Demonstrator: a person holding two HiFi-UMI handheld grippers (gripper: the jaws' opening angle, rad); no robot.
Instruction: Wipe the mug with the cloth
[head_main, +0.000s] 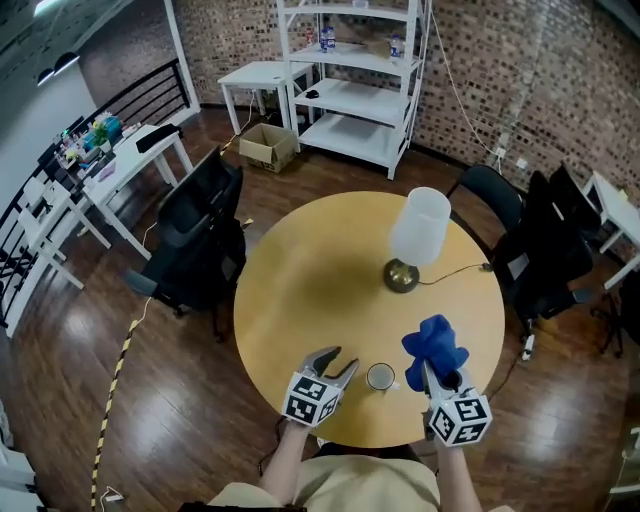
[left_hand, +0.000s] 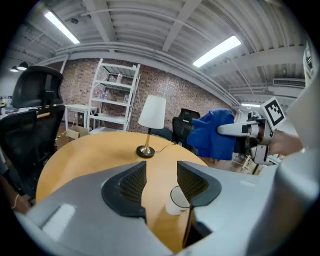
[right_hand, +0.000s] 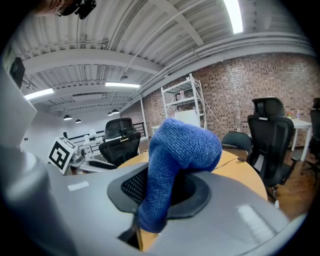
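The left gripper (left_hand: 161, 182) has its jaws moderately apart with nothing gripped. In its own view only bare tabletop shows in the gap. The mug (left_hand: 176, 200) stands on the table beyond the jaws, low in the frame and partly hidden behind the right-hand jaw.

The right gripper (right_hand: 160, 192) is clamped on the cloth (right_hand: 182, 150). The blue cloth runs down between the jaws and bunches into a rounded lump above them at the centre of that view.

In the head view both grippers sit at the bottom centre of the frame, over the near edge of the table (head_main: 300, 290). The white mug stands upright between them, just right of the left jaws and just left of the cloth; it touches neither. The cloth is held above the tabletop to the mug's upper right.

A lamp (head_main: 418, 235) with a white shade stands on the table above the mug, right of centre. Dark chairs (head_main: 200, 240) stand around the table, and a white shelf (head_main: 350, 80) is at the top centre.
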